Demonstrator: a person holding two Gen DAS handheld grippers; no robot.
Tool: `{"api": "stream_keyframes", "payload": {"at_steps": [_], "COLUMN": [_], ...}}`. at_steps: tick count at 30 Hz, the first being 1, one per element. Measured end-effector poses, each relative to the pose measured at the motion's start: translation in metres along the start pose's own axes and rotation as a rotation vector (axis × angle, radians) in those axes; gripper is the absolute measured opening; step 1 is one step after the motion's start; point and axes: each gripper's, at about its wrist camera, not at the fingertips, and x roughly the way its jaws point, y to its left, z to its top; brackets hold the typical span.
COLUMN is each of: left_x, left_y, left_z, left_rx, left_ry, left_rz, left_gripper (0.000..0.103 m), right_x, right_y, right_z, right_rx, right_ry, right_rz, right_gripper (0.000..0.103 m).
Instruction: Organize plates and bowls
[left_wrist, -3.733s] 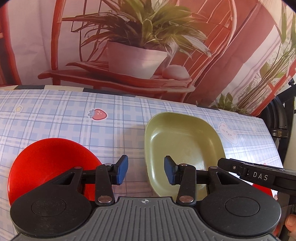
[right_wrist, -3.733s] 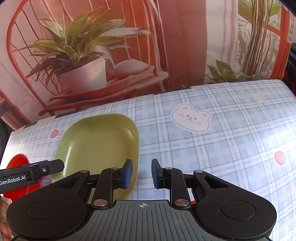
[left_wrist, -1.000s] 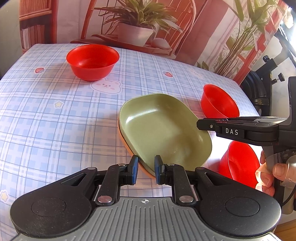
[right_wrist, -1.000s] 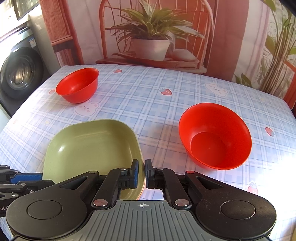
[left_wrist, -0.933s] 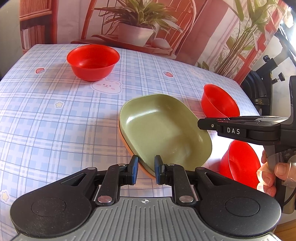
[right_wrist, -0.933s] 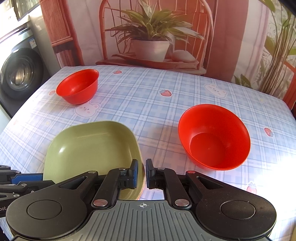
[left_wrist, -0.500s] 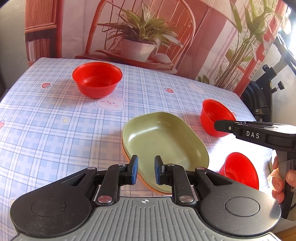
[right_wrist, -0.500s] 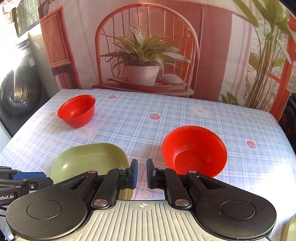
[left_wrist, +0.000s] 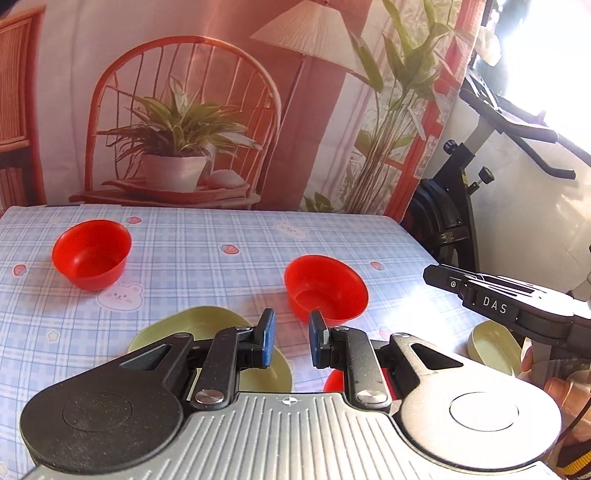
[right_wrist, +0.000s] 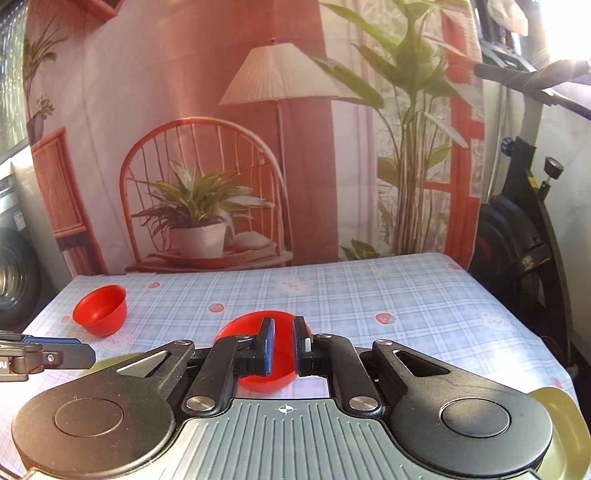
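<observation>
In the left wrist view my left gripper (left_wrist: 289, 338) is slightly open and empty above the table. A green plate (left_wrist: 207, 325) lies just beneath it. A red bowl (left_wrist: 325, 293) sits ahead, another red bowl (left_wrist: 92, 254) at far left, a third red bowl (left_wrist: 334, 380) is mostly hidden under the gripper. A small green dish (left_wrist: 493, 347) lies right, beside my right gripper's body (left_wrist: 506, 306). In the right wrist view my right gripper (right_wrist: 283, 347) is slightly open and empty above a red bowl (right_wrist: 258, 380). The far red bowl (right_wrist: 100, 310) shows at left.
The table wears a blue checked cloth (left_wrist: 221, 236) with bears and strawberries. A printed backdrop (right_wrist: 258, 147) hangs behind it. An exercise bike (right_wrist: 524, 236) stands right of the table. A washing machine (right_wrist: 14, 273) stands at the left. A green rim (right_wrist: 557, 413) shows at lower right.
Both grippers have lifted and drawn back from the table, so plates and bowls look smaller and lower. The gripper gaps are about as narrow as half a second ago.
</observation>
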Motion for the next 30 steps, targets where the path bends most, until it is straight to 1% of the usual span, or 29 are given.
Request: {"api": "stream_keyframes", "payload": {"at_steps": [2,5,7,8,9,11,12,14,16,19,22,25,27,30], "left_x": [0.010,0.024,0.034,0.041,0.047,0.059,0.063,0.078,0.094,0.120,0.138,0.157,0.170,0.180], "left_y": [-0.016,-0.045,-0.063,-0.073,-0.084,-0.105,-0.112,-0.129,-0.146,-0.173,-0.192,-0.203,-0.207,-0.215], "left_z": [0.002,0.008,0.012,0.014,0.016,0.018,0.018,0.016,0.013,0.002,-0.010,-0.019,-0.025,-0.036], "left_rx": [0.035,0.076,0.099,0.108,0.117,0.128,0.132,0.149,0.160,0.194,0.219,0.205,0.201,0.221], "left_ry": [0.006,0.017,0.017,0.019,0.020,0.016,0.012,0.017,0.039,0.084,0.108,0.156,0.184,0.216], "left_rz": [-0.028,-0.071,-0.105,-0.123,-0.143,-0.172,-0.184,-0.218,-0.239,-0.278,-0.286,-0.299,-0.300,-0.287], "left_gripper": [0.022,0.022,0.023,0.026,0.034,0.045,0.048,0.048,0.048,0.048,0.048,0.048,0.048,0.048], "right_x": [-0.009,-0.022,-0.031,-0.034,-0.037,-0.043,-0.046,-0.054,-0.063,-0.070,-0.077,-0.075,-0.072,-0.064], "right_y": [-0.020,-0.057,-0.088,-0.101,-0.114,-0.138,-0.152,-0.171,-0.192,-0.213,-0.227,-0.242,-0.248,-0.250], "right_z": [-0.002,-0.003,-0.006,-0.008,-0.010,-0.017,-0.023,-0.026,-0.036,-0.048,-0.061,-0.078,-0.087,-0.095], "right_rx": [0.020,0.086,0.128,0.143,0.157,0.181,0.188,0.194,0.211,0.231,0.257,0.285,0.299,0.308], "right_ry": [-0.031,-0.063,-0.081,-0.083,-0.082,-0.085,-0.081,-0.069,-0.054,-0.026,-0.005,0.016,0.035,0.058], "right_rz": [-0.044,-0.106,-0.159,-0.180,-0.200,-0.252,-0.295,-0.359,-0.417,-0.486,-0.518,-0.537,-0.536,-0.516], "right_gripper": [0.010,0.010,0.010,0.011,0.011,0.013,0.014,0.014,0.014,0.014,0.014,0.015,0.016,0.016]}}
